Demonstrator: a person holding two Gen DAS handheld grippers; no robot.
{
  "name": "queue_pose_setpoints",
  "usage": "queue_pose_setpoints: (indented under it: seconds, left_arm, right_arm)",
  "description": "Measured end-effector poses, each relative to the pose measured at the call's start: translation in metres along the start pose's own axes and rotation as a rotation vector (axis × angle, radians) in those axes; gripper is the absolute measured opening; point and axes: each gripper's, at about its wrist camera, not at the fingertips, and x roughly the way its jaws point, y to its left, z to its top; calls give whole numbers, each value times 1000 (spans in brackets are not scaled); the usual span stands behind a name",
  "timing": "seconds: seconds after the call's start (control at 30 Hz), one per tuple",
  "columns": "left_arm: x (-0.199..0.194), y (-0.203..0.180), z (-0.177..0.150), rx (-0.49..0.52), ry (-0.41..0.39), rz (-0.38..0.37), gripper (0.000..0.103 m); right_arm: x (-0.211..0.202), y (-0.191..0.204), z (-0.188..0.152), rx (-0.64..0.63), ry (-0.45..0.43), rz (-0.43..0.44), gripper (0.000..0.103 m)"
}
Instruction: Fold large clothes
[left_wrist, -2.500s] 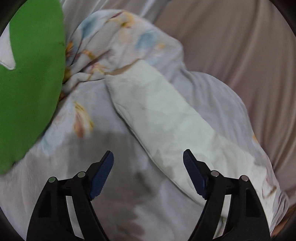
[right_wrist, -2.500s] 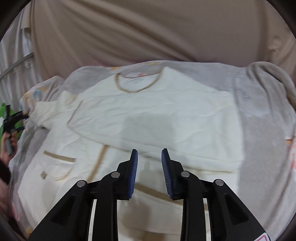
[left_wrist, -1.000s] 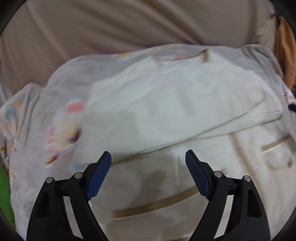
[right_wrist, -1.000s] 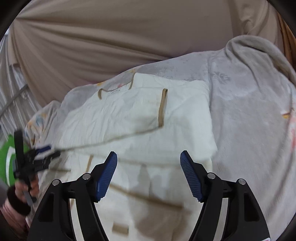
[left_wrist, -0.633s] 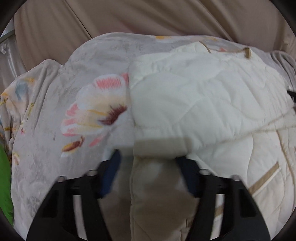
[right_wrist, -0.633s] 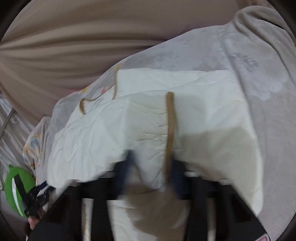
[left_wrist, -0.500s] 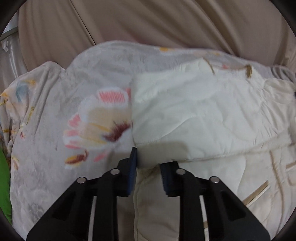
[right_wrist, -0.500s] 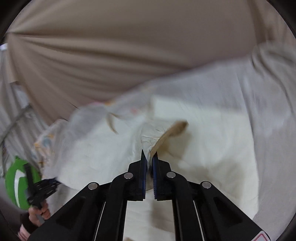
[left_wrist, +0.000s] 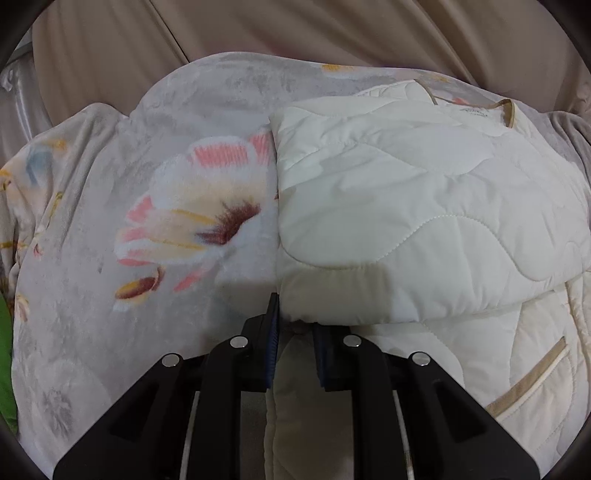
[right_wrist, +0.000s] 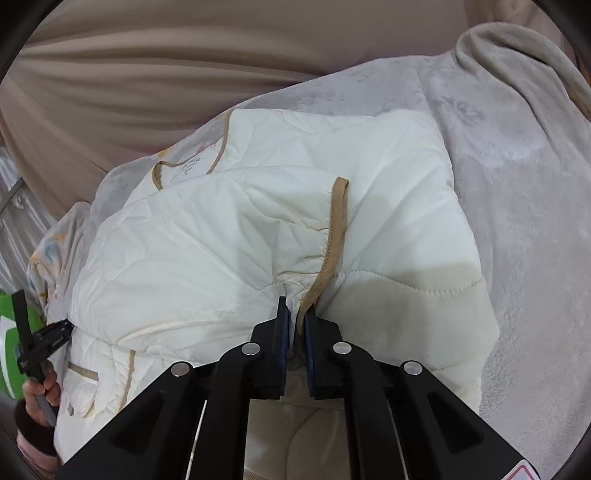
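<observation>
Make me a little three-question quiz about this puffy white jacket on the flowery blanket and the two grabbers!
1. True or false: the right gripper is shut on the cream quilted jacket at its tan-trimmed edge.
2. What does the left gripper pinch?
A. the flower-print blanket
B. the jacket's folded corner
C. nothing
3. Fill in: in the right wrist view, the person's hand holding the left gripper shows at the picture's ____ edge.

Key: 1 true; 2 B; 3 left.
</observation>
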Motion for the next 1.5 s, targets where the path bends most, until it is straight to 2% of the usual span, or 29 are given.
queue_pose_setpoints:
  seconds: [0.07,0.13,0.17,0.2,0.27,0.33,0.37,0.43,0.47,0.5,0.53,0.57,0.63,0.67,0.73,0.77,0.83,0.87,0.9,0.93,0.97,1.0,1.07,1.13,1.23,1.3,1.37,1.4,1.5]
  left_arm:
    - [-15,6,-3,-30,1,-39,16]
    - [-39,14,-5,-78,-7,-134,17]
    - [-54,17,-4,-96,-26,-180,22]
    - [-67,19,0,-102,-53,-195,27]
    - [-90,17,14,-101,-132,-200,48]
    - [-98,10,39,-94,-190,-182,56]
    - [-93,6,53,-103,-203,-177,56]
    - [-73,0,78,-123,-182,-167,56]
    - [-55,-2,93,-149,-157,-174,56]
    - [-37,0,102,-174,-131,-173,55]
    - [-17,0,113,-204,-104,-156,47]
    - [-5,0,119,-221,-94,-147,39]
    - [15,-3,128,-229,-70,-136,38]
    - [24,-7,132,-217,-66,-106,38]
    - [40,-13,134,-186,-54,-39,39]
    - [50,-15,131,-167,-48,9,40]
    - [68,-17,122,-136,-45,61,42]
    - [75,-19,116,-118,-54,76,43]
    - [77,-19,113,-116,-63,84,44]
    - [76,-20,114,-115,-66,93,44]
    - [75,-20,115,-106,-61,101,45]
    - [74,-19,116,-100,-56,106,45]
    - [60,-15,115,-101,-68,135,43]
    - [28,-11,108,-133,-112,89,43]
    - [-18,-19,98,-141,-152,-4,46]
    - [-44,-41,94,-97,-184,-68,50]
    - [-51,-66,91,-40,-192,-99,58]
    - [-49,-76,90,-16,-184,-104,59]
    - [-19,-94,78,34,-109,-82,59]
  right_arm:
    - [-7,4,1,-14,-6,-12,18]
    - [-19,4,3,-4,-29,-6,27]
    - [-24,4,5,1,-43,7,35]
    - [-28,5,10,5,-58,19,44]
    - [-34,-1,23,13,-79,30,53]
    - [-24,1,39,27,-76,52,63]
    - [-15,1,45,40,-64,64,68]
    - [9,-3,54,92,-33,24,68]
    - [20,-4,56,110,-12,10,57]
    - [28,-2,57,114,6,16,32]
    - [30,5,59,95,16,28,14]
    - [21,17,60,56,-18,37,8]
    - [-12,39,60,-27,-157,82,8]
    - [-30,48,60,-68,-226,110,7]
    - [-50,54,56,-111,-310,109,7]
    - [-46,49,54,-114,-311,76,7]
    - [-6,27,51,-90,-179,-12,7]
    - [27,11,45,-61,-55,-37,9]
    - [52,-4,37,-30,27,-10,10]
    - [55,-8,34,-10,19,16,10]
    - [47,-6,38,-12,5,-6,11]
    - [40,-3,41,-19,-14,-46,21]
    - [11,8,46,-44,-102,-156,27]
    - [-21,19,46,-44,-202,-186,27]
    - [-50,53,44,-96,-261,-69,27]
    - [-44,98,40,-196,-242,25,27]
    - [-23,138,35,-292,-192,91,27]
    - [-8,155,31,-335,-155,108,26]
    - [45,174,12,-433,-32,47,15]
